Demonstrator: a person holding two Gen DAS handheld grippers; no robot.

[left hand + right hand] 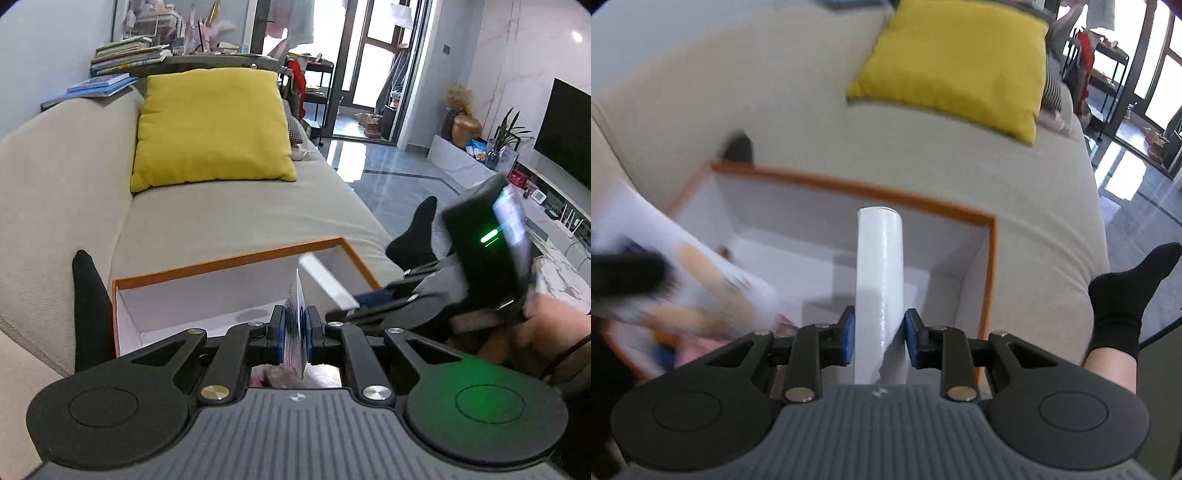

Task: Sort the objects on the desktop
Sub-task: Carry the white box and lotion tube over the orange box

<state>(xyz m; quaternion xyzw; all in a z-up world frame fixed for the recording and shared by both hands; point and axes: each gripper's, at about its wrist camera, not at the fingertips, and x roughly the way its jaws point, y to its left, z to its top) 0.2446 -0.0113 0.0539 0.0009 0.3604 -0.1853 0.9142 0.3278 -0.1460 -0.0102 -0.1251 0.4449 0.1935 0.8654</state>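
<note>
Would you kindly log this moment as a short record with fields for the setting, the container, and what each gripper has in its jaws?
setting: beige sofa with a yellow cushion
container: open orange-edged box with white inside, resting on the sofa
left gripper: jaws shut on a thin printed packet, held edge-on above the box
right gripper: jaws shut on a white tube, pointing over the box
also in view: a foot in a black sock at the sofa's edge

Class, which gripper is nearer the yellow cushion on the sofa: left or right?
Hard to call. Both the left gripper and right gripper hover over the orange-rimmed box, short of the yellow cushion.
</note>
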